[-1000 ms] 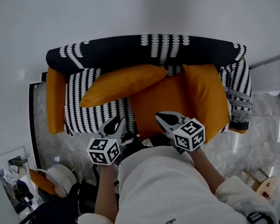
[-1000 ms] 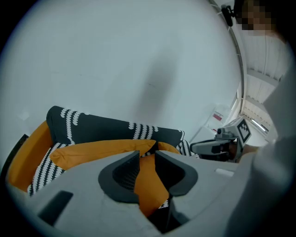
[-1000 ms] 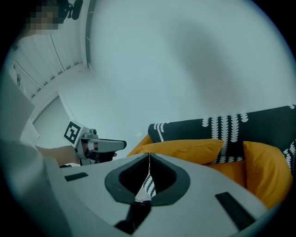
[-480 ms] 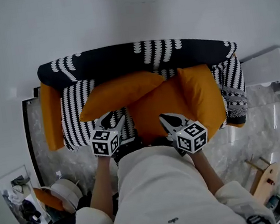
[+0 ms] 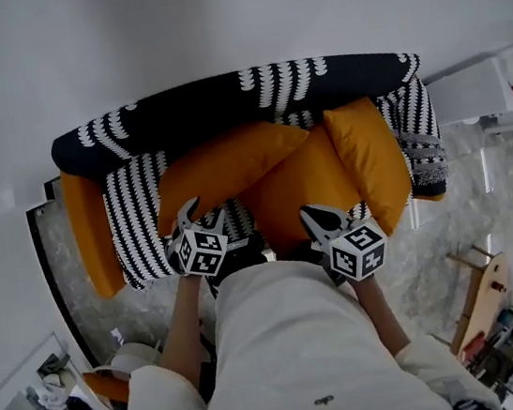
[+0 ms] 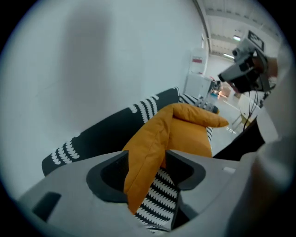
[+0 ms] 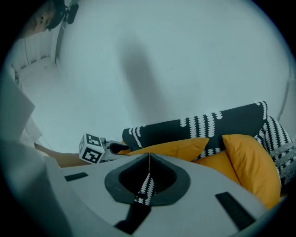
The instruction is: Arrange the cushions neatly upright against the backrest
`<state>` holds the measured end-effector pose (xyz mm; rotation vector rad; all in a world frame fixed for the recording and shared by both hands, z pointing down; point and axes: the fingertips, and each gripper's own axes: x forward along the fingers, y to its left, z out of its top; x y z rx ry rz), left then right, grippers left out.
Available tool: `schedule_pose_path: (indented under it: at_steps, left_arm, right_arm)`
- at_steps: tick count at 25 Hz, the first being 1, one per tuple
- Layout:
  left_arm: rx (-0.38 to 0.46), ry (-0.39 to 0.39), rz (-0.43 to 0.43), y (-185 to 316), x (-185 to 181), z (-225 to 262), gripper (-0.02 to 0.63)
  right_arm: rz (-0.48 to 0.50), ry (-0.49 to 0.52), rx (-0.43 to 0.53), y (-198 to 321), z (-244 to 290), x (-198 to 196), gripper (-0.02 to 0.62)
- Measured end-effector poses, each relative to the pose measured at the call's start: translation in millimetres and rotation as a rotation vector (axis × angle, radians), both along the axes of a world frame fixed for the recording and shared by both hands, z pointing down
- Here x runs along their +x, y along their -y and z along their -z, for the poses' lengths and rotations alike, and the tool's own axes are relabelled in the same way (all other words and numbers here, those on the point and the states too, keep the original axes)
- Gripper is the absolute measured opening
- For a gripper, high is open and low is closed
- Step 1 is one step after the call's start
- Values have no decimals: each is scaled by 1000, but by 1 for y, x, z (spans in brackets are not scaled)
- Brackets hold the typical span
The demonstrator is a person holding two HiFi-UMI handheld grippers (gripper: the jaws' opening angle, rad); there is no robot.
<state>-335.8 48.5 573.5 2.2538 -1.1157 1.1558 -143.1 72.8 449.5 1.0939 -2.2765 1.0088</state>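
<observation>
The fingers [image 6: 107, 175] of the left gripper [image 6: 145, 172] stand wide apart and have just been opening. The near corner of a long orange fabric cushion [image 6: 152, 139] sits in the gap between them. The pads do not seem to press on it, though from this angle I cannot rule out a light touch on the left-hand side. The right gripper [image 7: 149, 162] is fully closed and holds nothing; only a sliver of striped seat [image 7: 147, 185] shows through its slit.

In the head view the long cushion [image 5: 217, 162] lies slumped across the seat and leans toward the black-and-white patterned backrest [image 5: 222, 95]. A second orange cushion [image 5: 296, 184] lies flat beside it. A third orange cushion [image 5: 373, 159] stands tilted at the right end of the sofa.

These cushions look light, plump and floppy. A pinch will probably sink in and bunch the cover, and the body is likely to sag from whichever point is held. The seamed corner or edge is thin enough for the jaws and is the best hold. Lifting from an upper corner should let the cushion hang straight before it is propped upright.
</observation>
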Motion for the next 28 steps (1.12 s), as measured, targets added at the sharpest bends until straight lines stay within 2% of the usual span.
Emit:
schedule_pose_path:
  at_steps: [3,7,14,18,21,24,28]
  left_arm:
    - [-44,64,-94,-7,-6,-26,257]
    - [-102,122,-148,-11,-19,-56,270]
    - [-127,222,-278,-1,-31,-92,270]
    - [-199,287,-283,1,-36,-113,264]
    - [-198,328,-271,8,-38,-120,220]
    - [-210,315,-252,12,-40,-120,167]
    - [-219,284,-289,11,-38,-114,89]
  right_arm:
    - [-40,-28,-23,-4,0,-9,9]
    - [-73,-52,-55,-12,-5,-23,9]
    - [-107,-67,-88,-22,-13,-52,9]
    - [-133,-81,-98,-27,-12,-56,9]
    - [-159,-86,-101,-29,-12,-55,9]
    - [-178,-90,-101,-30,-13,-54,9]
    - [-186,-84,-94,-27,-12,-59,9]
